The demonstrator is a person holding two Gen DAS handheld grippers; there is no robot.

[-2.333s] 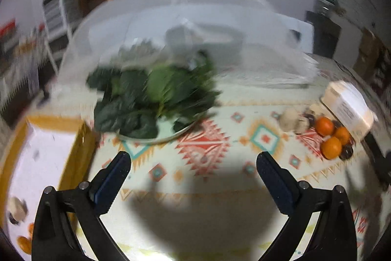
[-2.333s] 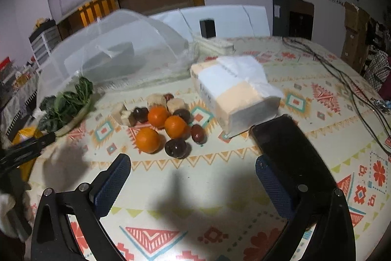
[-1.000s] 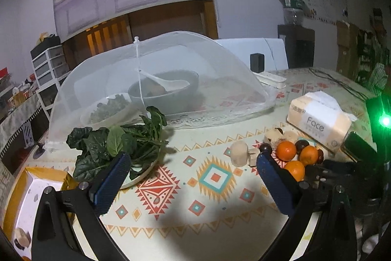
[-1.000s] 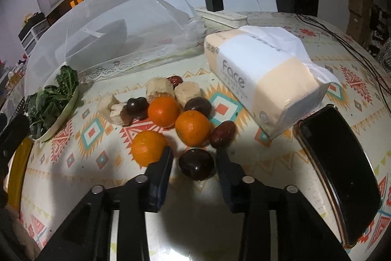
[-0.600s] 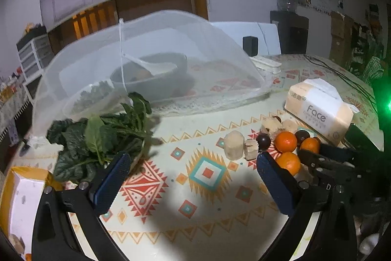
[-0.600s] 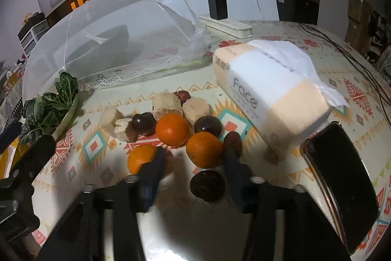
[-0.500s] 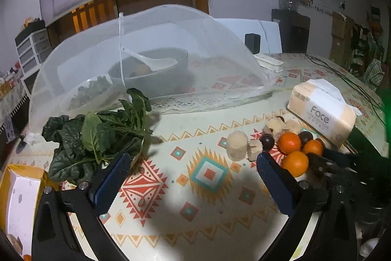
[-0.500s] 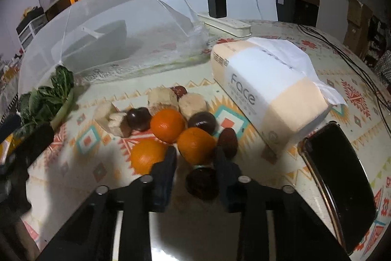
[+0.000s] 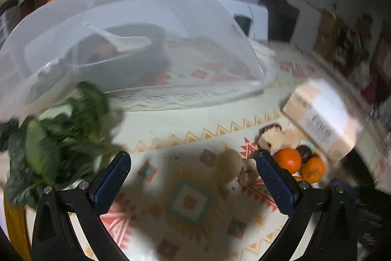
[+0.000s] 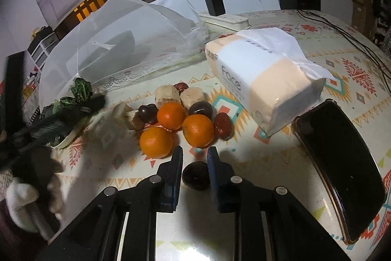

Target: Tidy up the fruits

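My right gripper (image 10: 194, 155) is shut on a dark round fruit (image 10: 195, 175) and holds it just in front of the fruit pile. The pile holds three oranges (image 10: 156, 142), dark fruits (image 10: 200, 109), a red date (image 10: 222, 126) and pale beige chunks (image 10: 167, 93). My left gripper (image 9: 193, 160) is open and empty above the patterned cloth, left of the pile; the oranges (image 9: 287, 160) and a pale chunk (image 9: 228, 164) show by its right finger. It also shows at the left edge of the right wrist view (image 10: 56, 118).
A white mesh food cover (image 10: 117, 40) over a bowl stands at the back. A plate of leafy greens (image 9: 56, 138) is on the left. A tissue pack (image 10: 264, 75), a black phone (image 10: 342, 163), a power strip (image 10: 226, 20) and a yellow box edge (image 9: 13, 224) are nearby.
My right gripper has pulled back toward the table's front with the dark fruit in it, away from the pile. My left gripper has swung in closer to the pile, and its view is blurred.
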